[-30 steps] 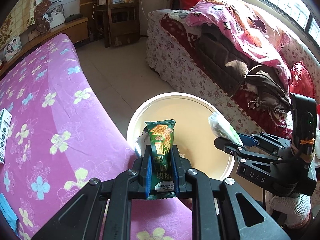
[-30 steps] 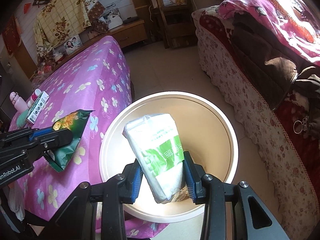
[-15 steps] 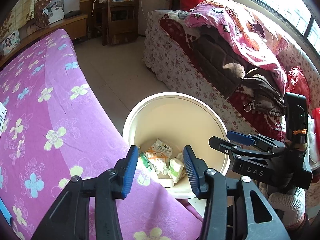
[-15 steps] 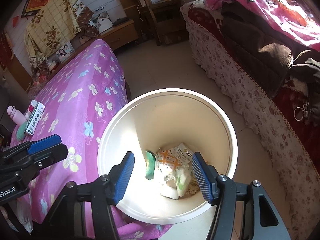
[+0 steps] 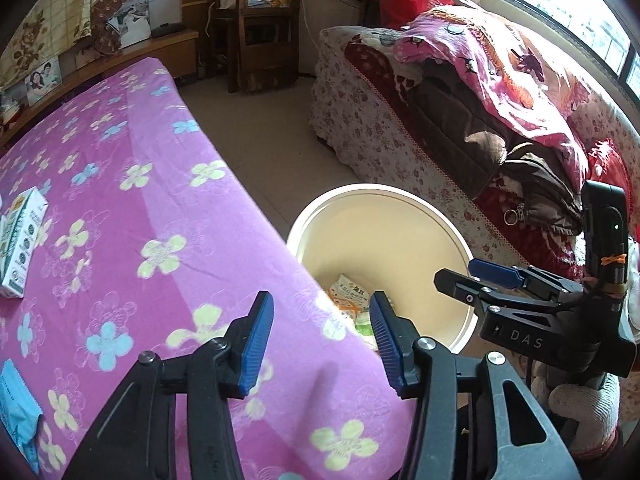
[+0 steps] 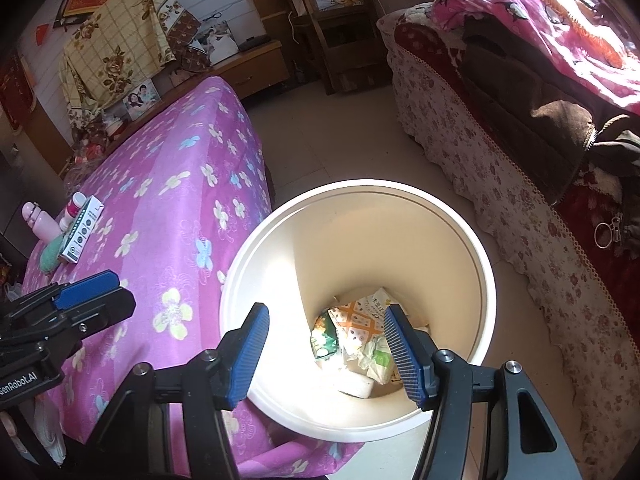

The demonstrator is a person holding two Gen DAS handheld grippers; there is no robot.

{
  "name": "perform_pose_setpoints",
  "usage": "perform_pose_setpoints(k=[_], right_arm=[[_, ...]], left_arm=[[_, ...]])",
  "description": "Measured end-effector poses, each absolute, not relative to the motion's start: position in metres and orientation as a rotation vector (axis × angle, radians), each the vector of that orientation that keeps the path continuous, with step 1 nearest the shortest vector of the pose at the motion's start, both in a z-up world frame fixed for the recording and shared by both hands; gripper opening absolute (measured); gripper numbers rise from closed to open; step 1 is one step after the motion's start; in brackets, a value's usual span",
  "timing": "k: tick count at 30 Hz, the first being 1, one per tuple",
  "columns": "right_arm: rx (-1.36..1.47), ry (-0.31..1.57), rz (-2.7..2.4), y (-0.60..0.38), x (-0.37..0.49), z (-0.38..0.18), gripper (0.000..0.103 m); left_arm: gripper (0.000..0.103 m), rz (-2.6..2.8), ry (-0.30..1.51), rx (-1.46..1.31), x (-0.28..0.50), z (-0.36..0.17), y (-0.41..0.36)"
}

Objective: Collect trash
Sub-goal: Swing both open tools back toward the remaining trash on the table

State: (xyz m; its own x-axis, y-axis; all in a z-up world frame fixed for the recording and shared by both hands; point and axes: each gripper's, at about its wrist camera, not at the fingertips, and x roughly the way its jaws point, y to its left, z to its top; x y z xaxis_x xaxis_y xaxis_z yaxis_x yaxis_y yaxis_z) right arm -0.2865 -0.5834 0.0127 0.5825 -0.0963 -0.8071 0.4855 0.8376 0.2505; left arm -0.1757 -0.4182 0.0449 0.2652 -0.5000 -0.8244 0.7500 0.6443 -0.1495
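A cream round bin (image 6: 360,186) stands on the floor beside the table, and its rim (image 5: 376,190) also shows in the left wrist view. Inside lie a green biscuit packet (image 6: 324,340), an orange-and-white packet (image 6: 360,320) and a white-and-green pack (image 6: 380,356). My right gripper (image 6: 326,314) hangs open above the bin, holding nothing. My left gripper (image 5: 320,304) is over the table's edge beside the bin; its jaws are opening with nothing between them. Each gripper shows in the other's view: the right (image 5: 468,278), the left (image 6: 100,292).
The table wears a purple flowered cloth (image 5: 140,200). On it lie a white-and-green box (image 5: 20,240) and a blue packet (image 5: 16,412), with a pink bottle (image 6: 40,224) at the far end. A sofa (image 6: 500,140) piled with blankets stands right of the bin. A wooden chair (image 5: 264,20) is behind.
Both grippers opened. The green biscuit packet left the left gripper and the white-and-green pack left the right; both now lie in the bin. The left gripper shifted back over the table.
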Motion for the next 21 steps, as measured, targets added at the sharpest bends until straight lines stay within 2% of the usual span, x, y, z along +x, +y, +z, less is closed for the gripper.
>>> perform_pose_setpoints(k=[4,21], right_arm=[[0.47,0.885,-0.335,-0.57,-0.282,0.021,0.063],[0.386,0.865,-0.203,-0.49,-0.245,0.049,0.063]], left_arm=[[0.061,-0.838,0.961,0.306,-0.176,0.051,-0.402],[0.062,-0.702,0.931,0.308,-0.165,0.062,-0.302]])
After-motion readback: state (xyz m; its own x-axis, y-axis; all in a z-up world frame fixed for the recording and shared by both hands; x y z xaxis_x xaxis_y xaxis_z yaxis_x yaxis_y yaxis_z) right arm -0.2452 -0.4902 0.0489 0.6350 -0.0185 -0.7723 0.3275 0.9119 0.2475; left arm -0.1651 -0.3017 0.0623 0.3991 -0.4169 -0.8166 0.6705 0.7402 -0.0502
